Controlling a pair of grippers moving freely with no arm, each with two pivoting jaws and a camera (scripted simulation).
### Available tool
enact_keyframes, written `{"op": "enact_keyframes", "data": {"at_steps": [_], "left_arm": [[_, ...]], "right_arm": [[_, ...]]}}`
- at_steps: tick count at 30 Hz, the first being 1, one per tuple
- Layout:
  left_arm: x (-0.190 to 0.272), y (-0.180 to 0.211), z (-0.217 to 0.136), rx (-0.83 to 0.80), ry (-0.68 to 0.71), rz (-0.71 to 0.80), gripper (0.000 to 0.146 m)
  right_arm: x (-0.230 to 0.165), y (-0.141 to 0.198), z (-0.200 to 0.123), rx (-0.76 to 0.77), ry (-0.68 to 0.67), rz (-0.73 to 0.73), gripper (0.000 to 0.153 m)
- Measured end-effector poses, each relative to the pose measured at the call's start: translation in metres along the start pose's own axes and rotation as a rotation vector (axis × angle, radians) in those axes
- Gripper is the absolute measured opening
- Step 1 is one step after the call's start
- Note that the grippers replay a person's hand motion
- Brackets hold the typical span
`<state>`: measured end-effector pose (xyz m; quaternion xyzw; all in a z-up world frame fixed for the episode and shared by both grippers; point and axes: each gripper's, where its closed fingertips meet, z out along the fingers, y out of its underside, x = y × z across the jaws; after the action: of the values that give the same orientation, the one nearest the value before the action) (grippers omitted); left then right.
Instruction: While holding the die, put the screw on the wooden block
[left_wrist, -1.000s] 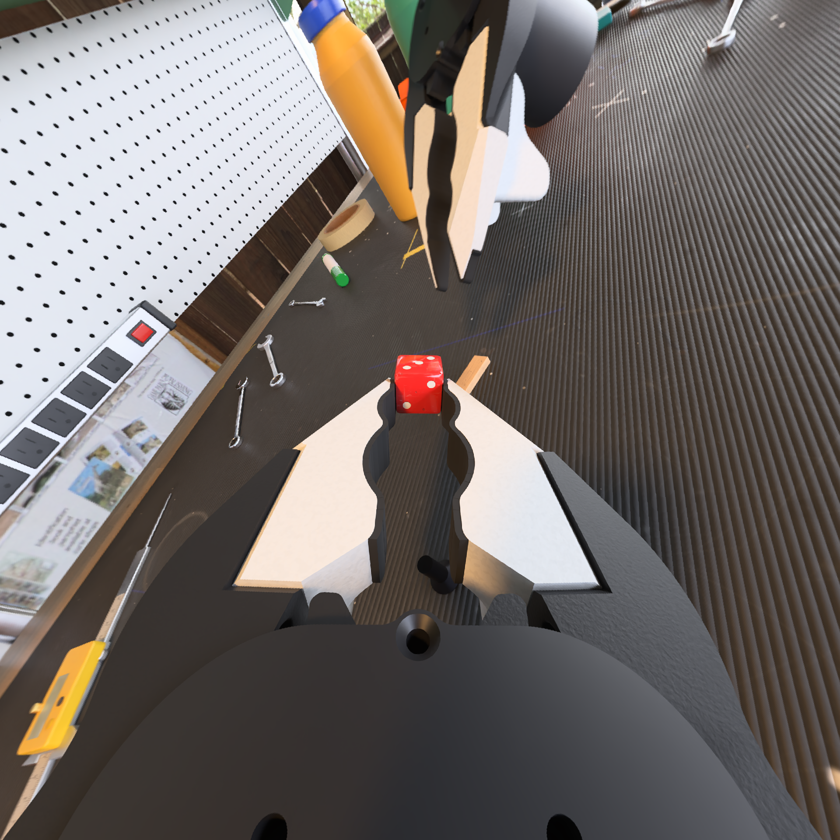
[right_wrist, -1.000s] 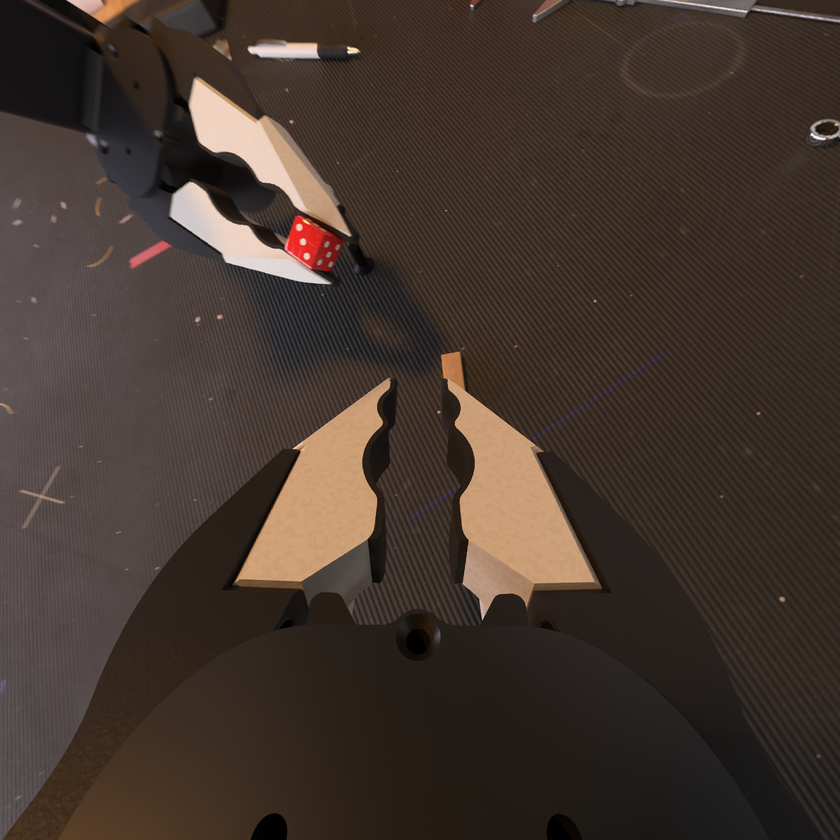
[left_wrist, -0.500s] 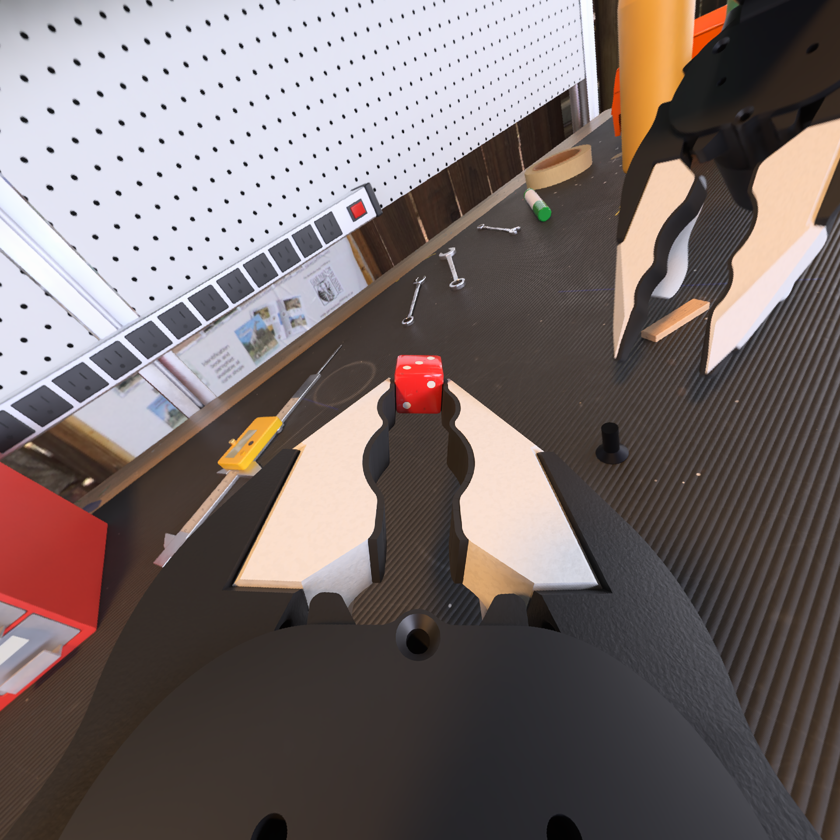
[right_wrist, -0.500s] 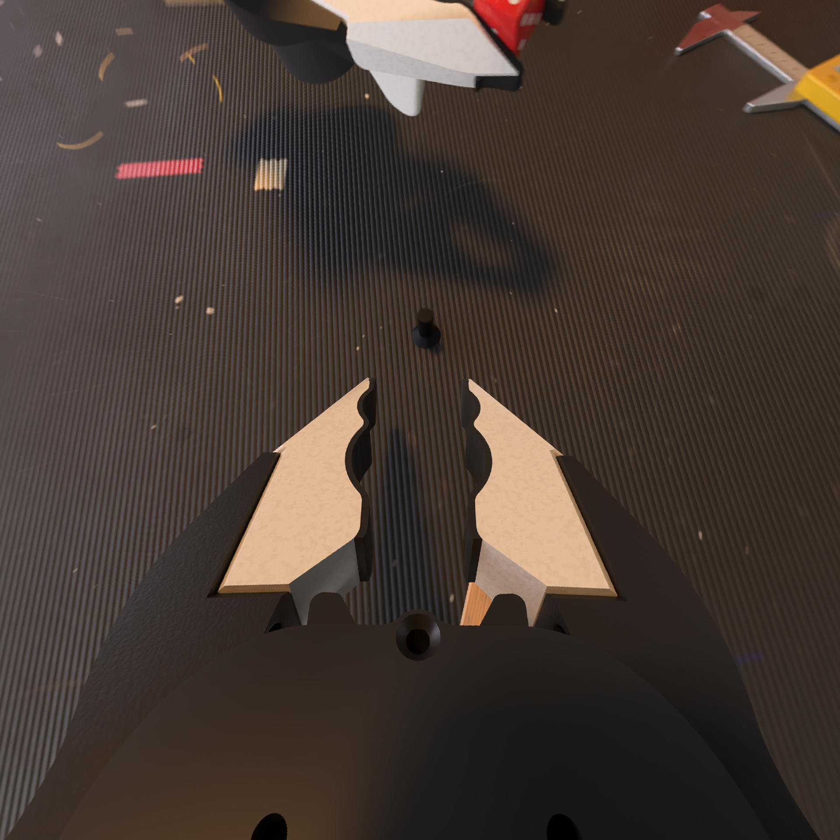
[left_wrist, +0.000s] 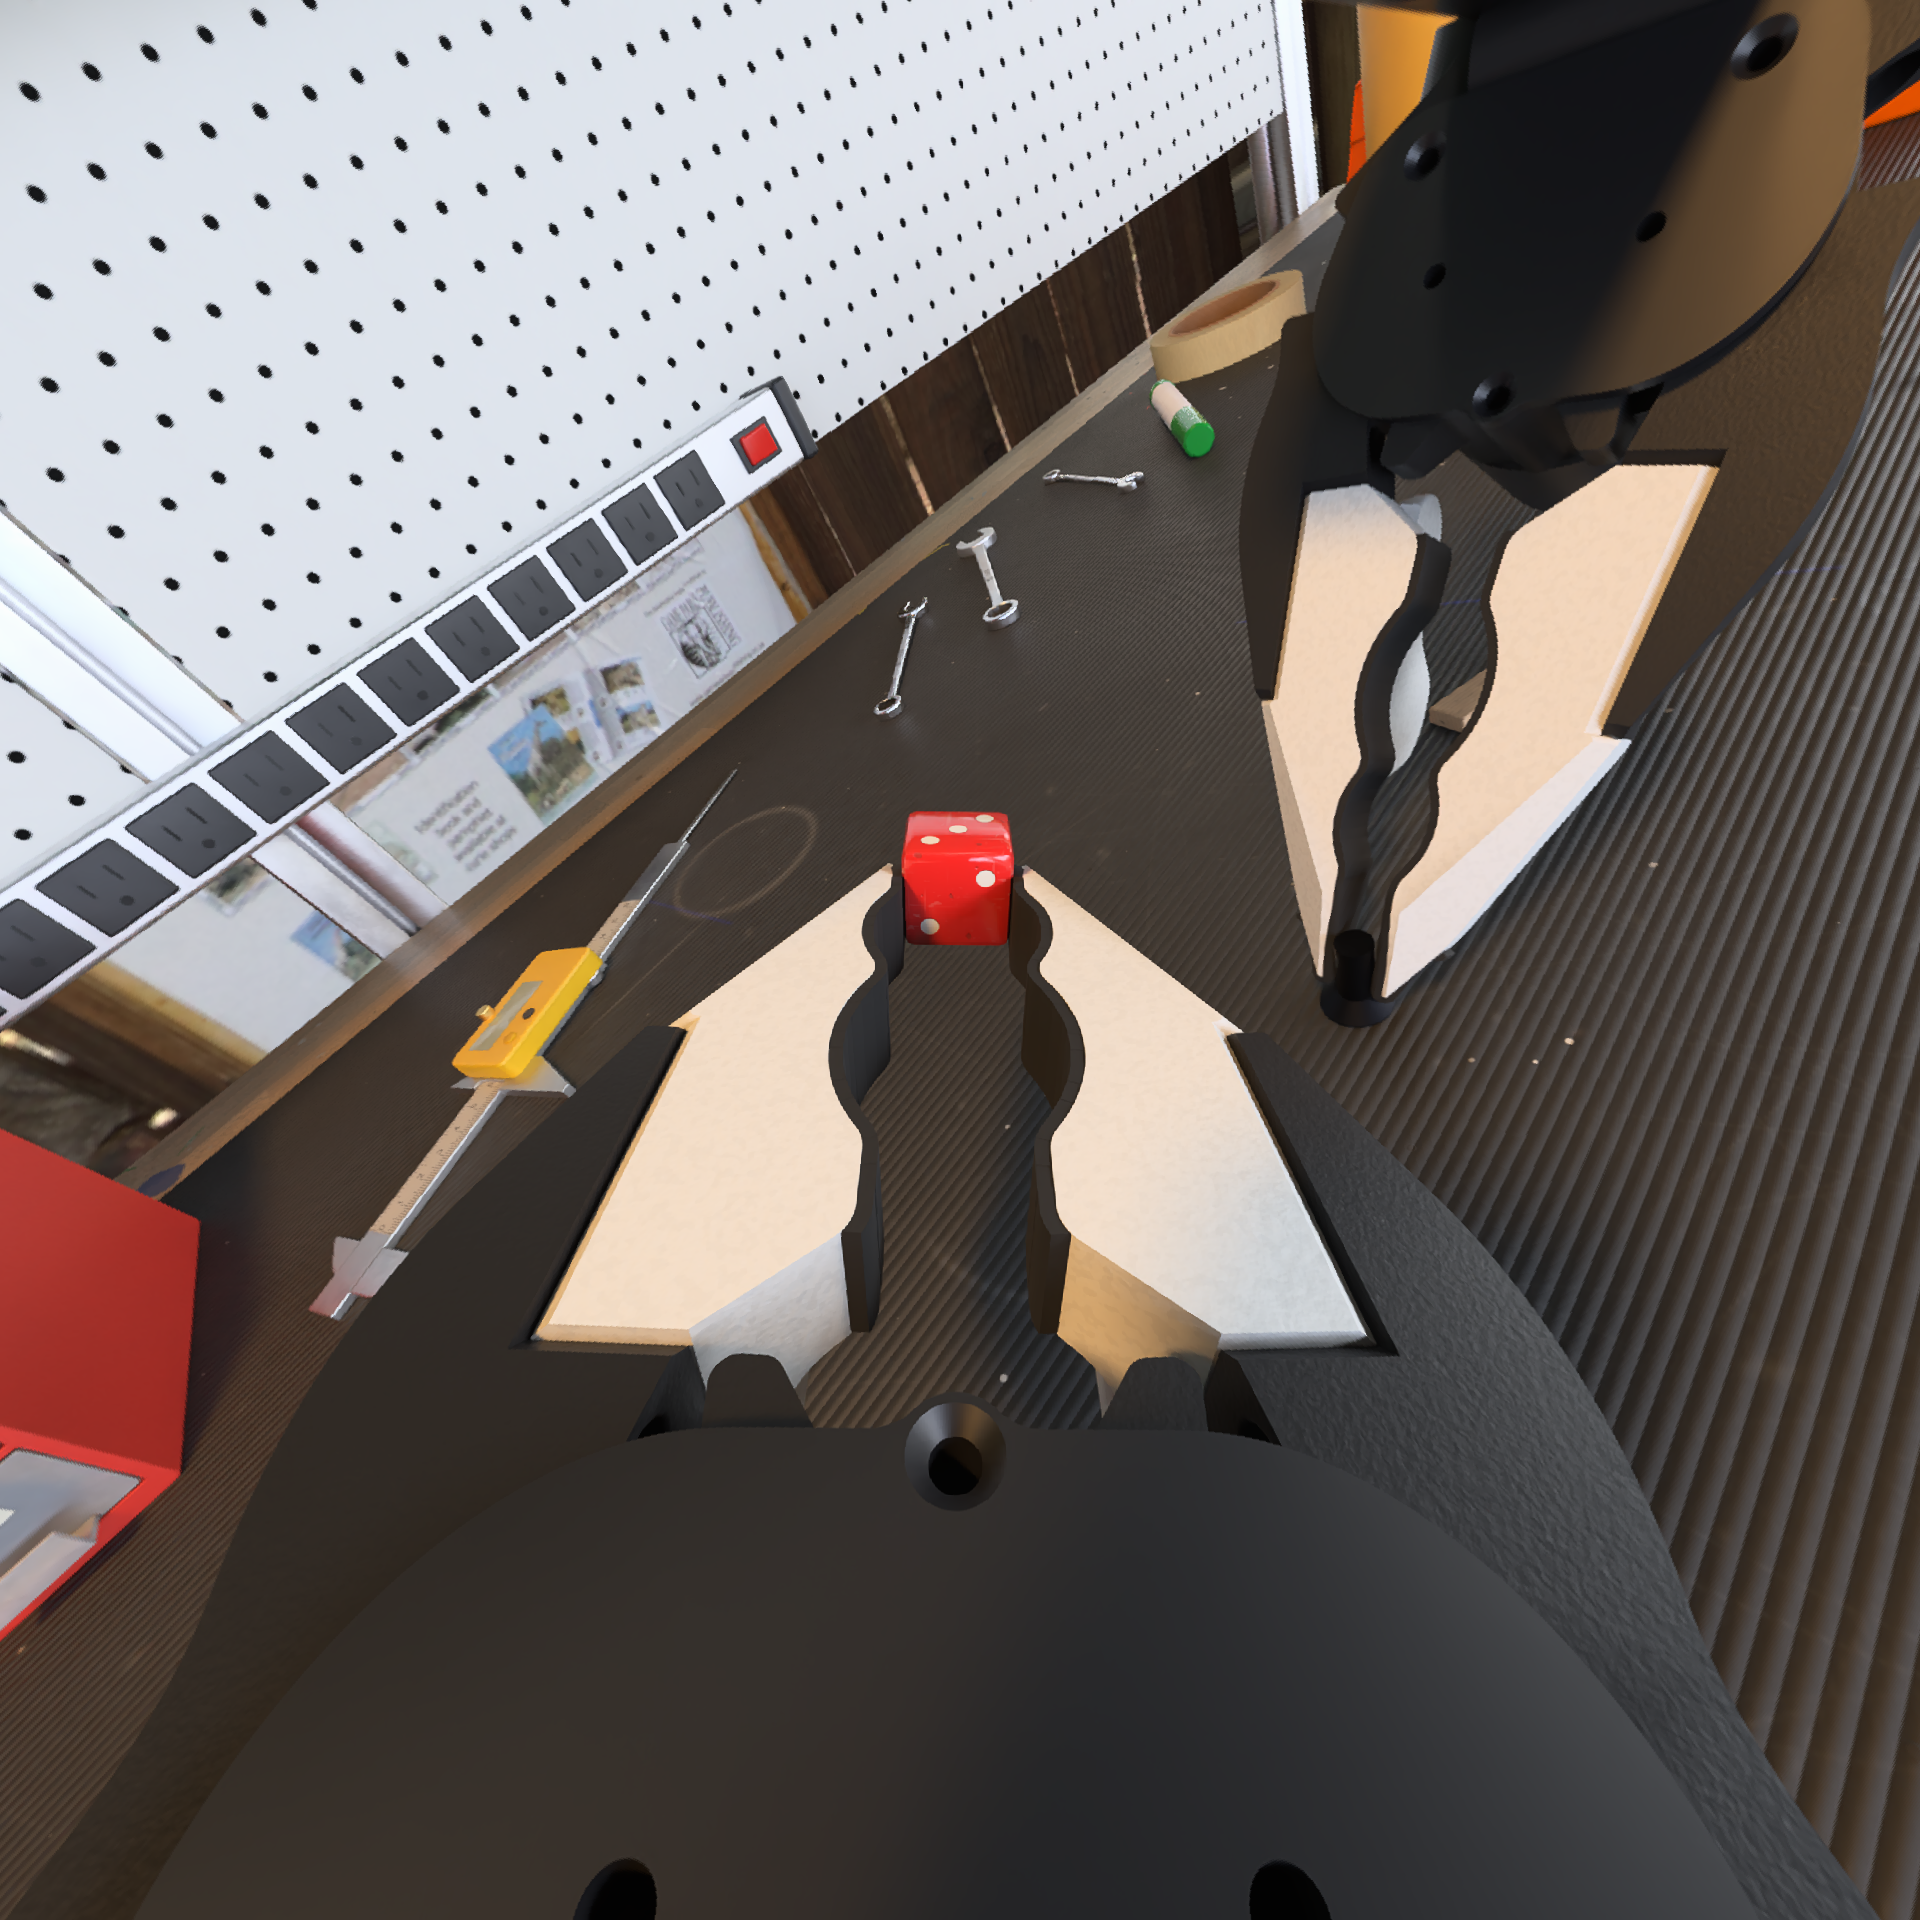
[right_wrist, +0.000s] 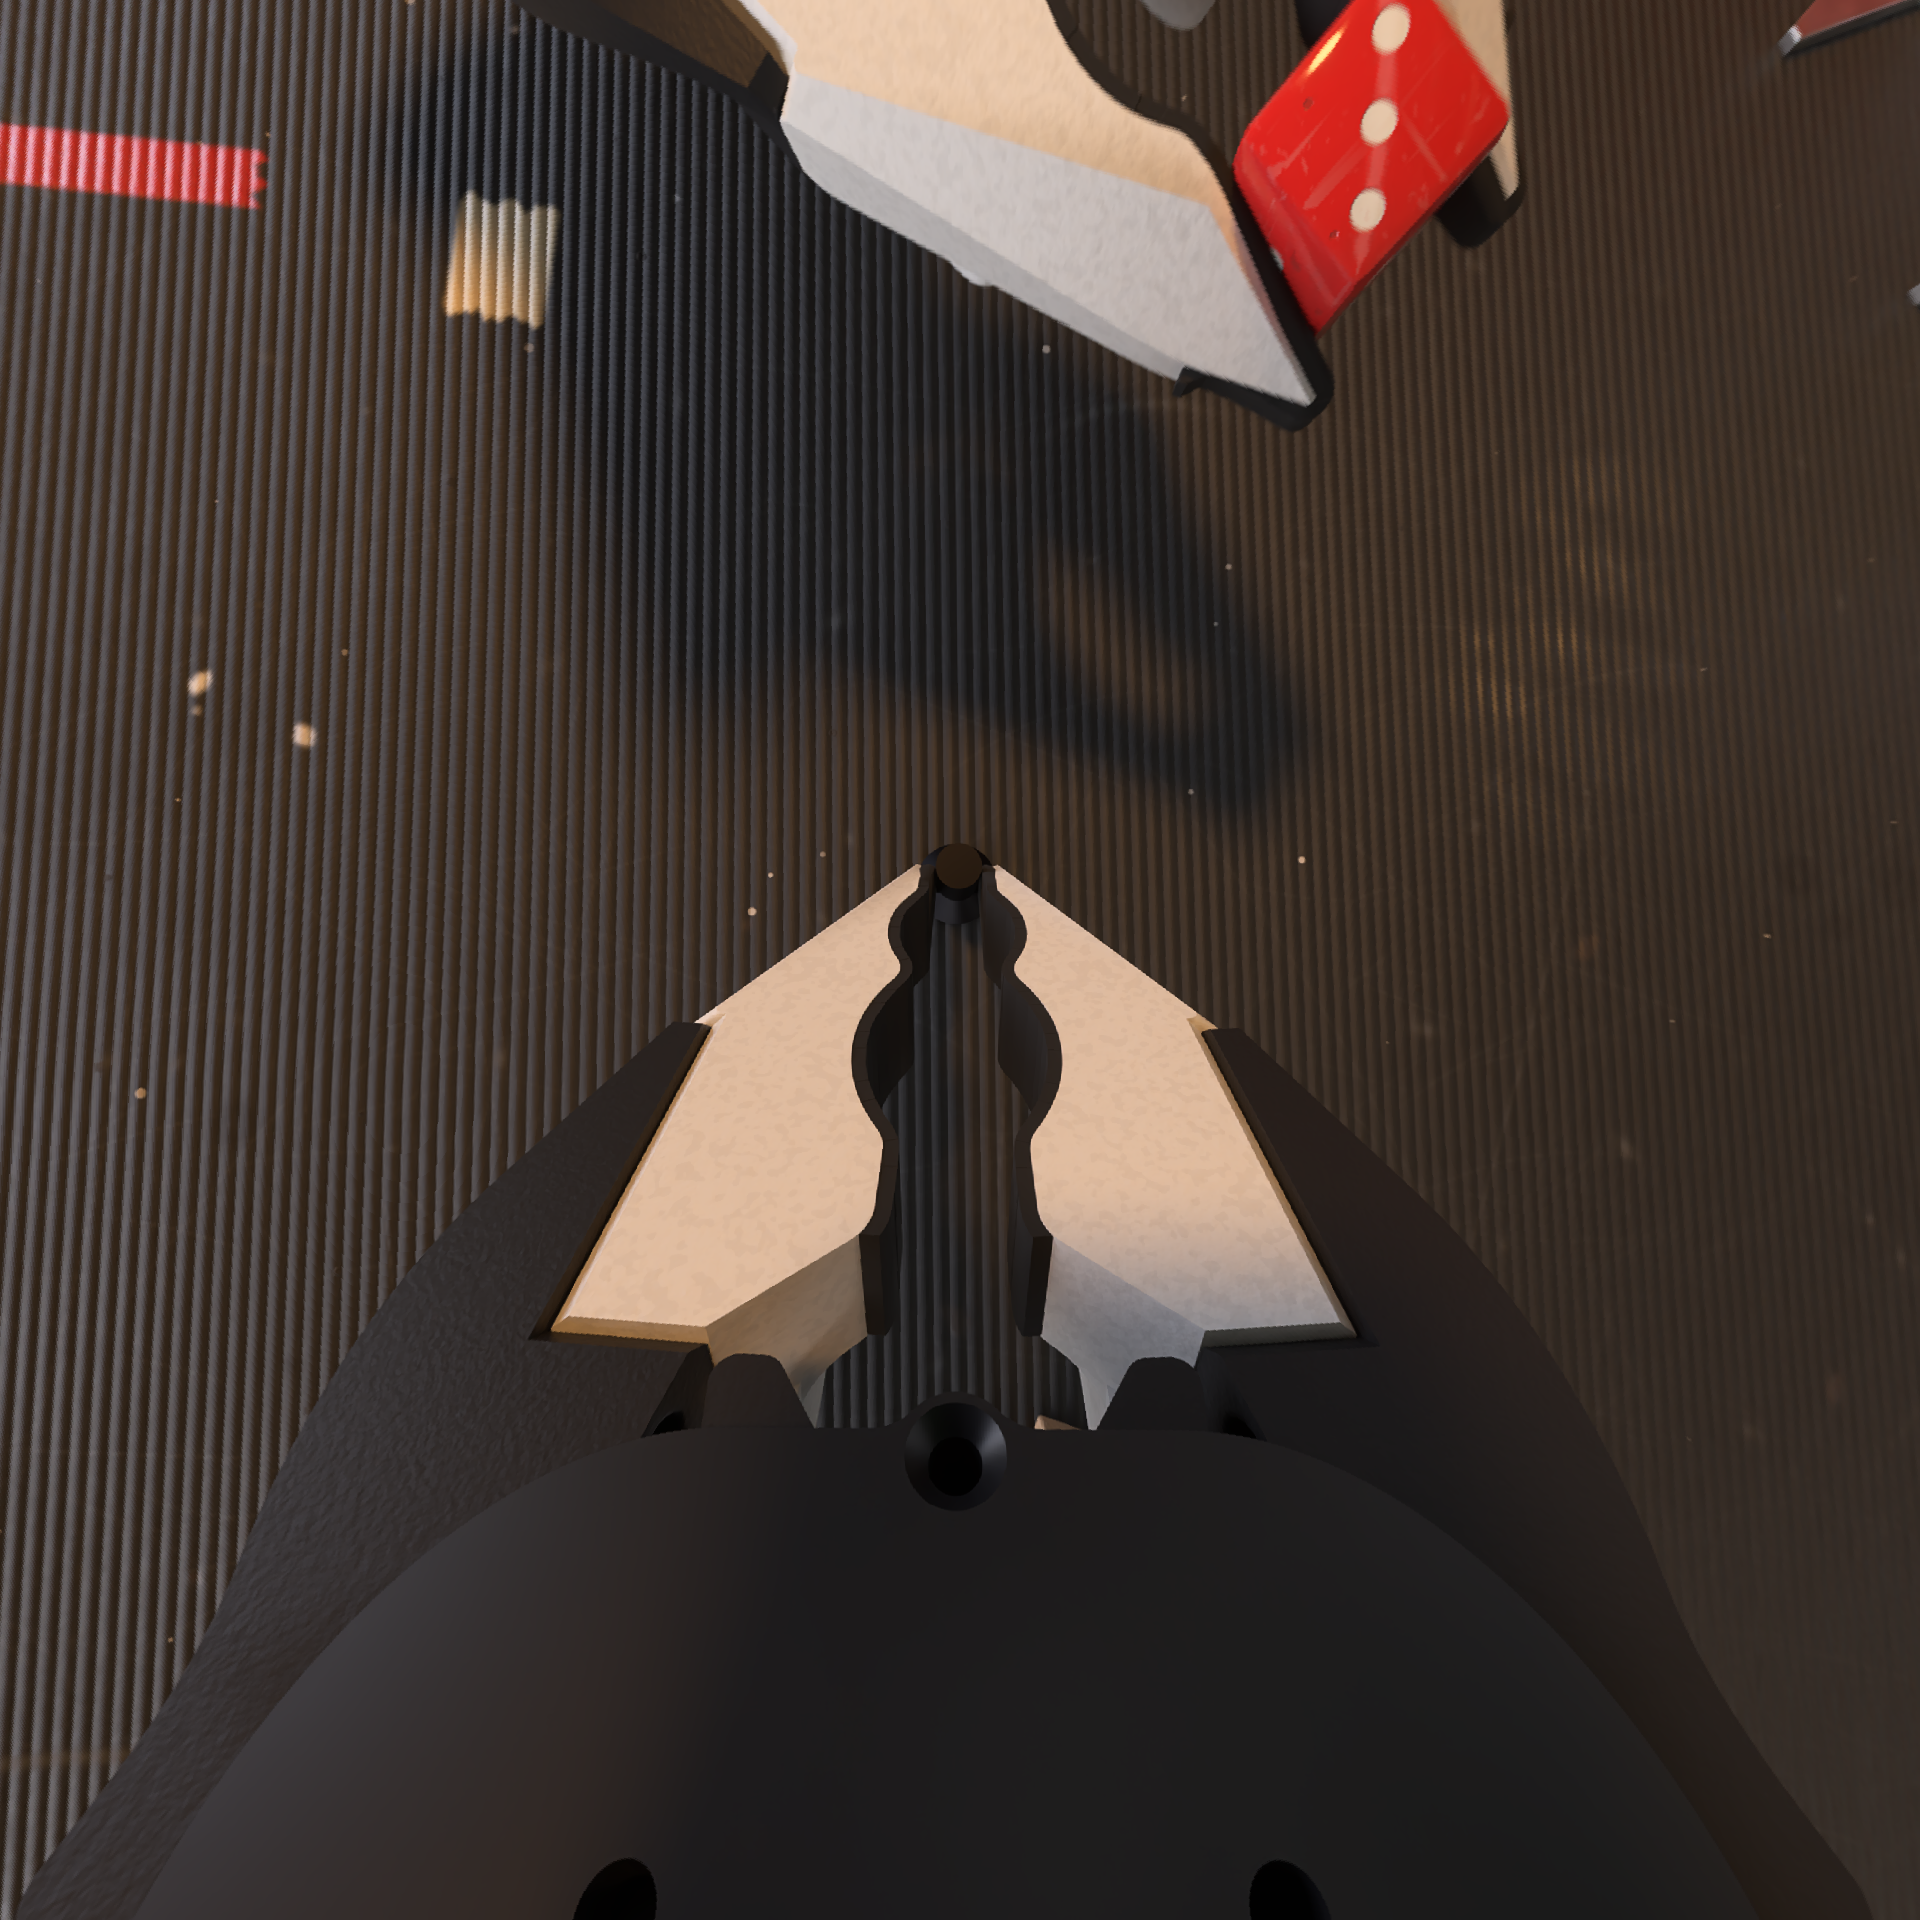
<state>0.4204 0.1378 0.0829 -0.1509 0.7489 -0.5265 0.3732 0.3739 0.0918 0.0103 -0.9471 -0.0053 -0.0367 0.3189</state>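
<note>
My left gripper (left_wrist: 956, 871) is shut on the red die (left_wrist: 956, 896) and holds it at the fingertips above the ribbed mat. It shows at the top of the right wrist view (right_wrist: 1340, 312) with the die (right_wrist: 1371, 177). My right gripper (right_wrist: 956, 881) points down at the mat, its fingertips closed around the shaft of the black screw (right_wrist: 956, 864). In the left wrist view the right gripper (left_wrist: 1351, 956) stands to the right with the screw (left_wrist: 1354, 971) head-down on the mat. A corner of the wooden block (left_wrist: 1460, 707) shows behind its fingers.
A pegboard and a power strip (left_wrist: 416, 665) run along the back left. Yellow calipers (left_wrist: 525, 1013), two wrenches (left_wrist: 902, 655), a glue stick (left_wrist: 1184, 421), a tape roll (left_wrist: 1231, 327) and a red box (left_wrist: 83, 1330) lie near the wall. A red strip (right_wrist: 125, 166) lies on the mat.
My right gripper has come down over the screw and its fingers have closed around it. My left gripper still holds the die and has shifted slightly.
</note>
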Motion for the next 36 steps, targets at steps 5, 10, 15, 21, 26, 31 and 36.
{"op": "enact_keyframes", "data": {"at_steps": [5,10,15,21,26,31,36], "left_arm": [[0.006,0.001,0.002,-0.006,0.023,-0.002,0.019],[0.011,0.000,0.004,-0.006,0.041,0.014,0.019],[0.019,-0.004,0.007,0.010,0.066,0.005,0.019],[0.043,-0.016,0.023,0.032,0.112,-0.001,0.019],[0.055,-0.020,0.033,-0.002,0.064,0.126,0.019],[0.068,-0.023,0.043,-0.017,0.049,0.265,0.019],[0.076,-0.025,0.050,0.000,0.035,0.433,0.019]], "right_arm": [[0.002,-0.002,-0.015,0.037,0.040,-0.008,0.008],[0.011,0.013,-0.047,0.031,0.139,0.019,0.008],[0.020,0.056,-0.077,-0.035,0.252,0.095,0.008],[0.019,0.093,-0.082,-0.069,0.290,0.198,0.008],[0.016,0.093,-0.078,-0.019,0.277,0.211,0.008],[0.009,0.086,-0.089,0.086,0.200,0.240,0.038],[0.009,0.086,-0.107,0.209,0.094,0.259,0.041]]}}
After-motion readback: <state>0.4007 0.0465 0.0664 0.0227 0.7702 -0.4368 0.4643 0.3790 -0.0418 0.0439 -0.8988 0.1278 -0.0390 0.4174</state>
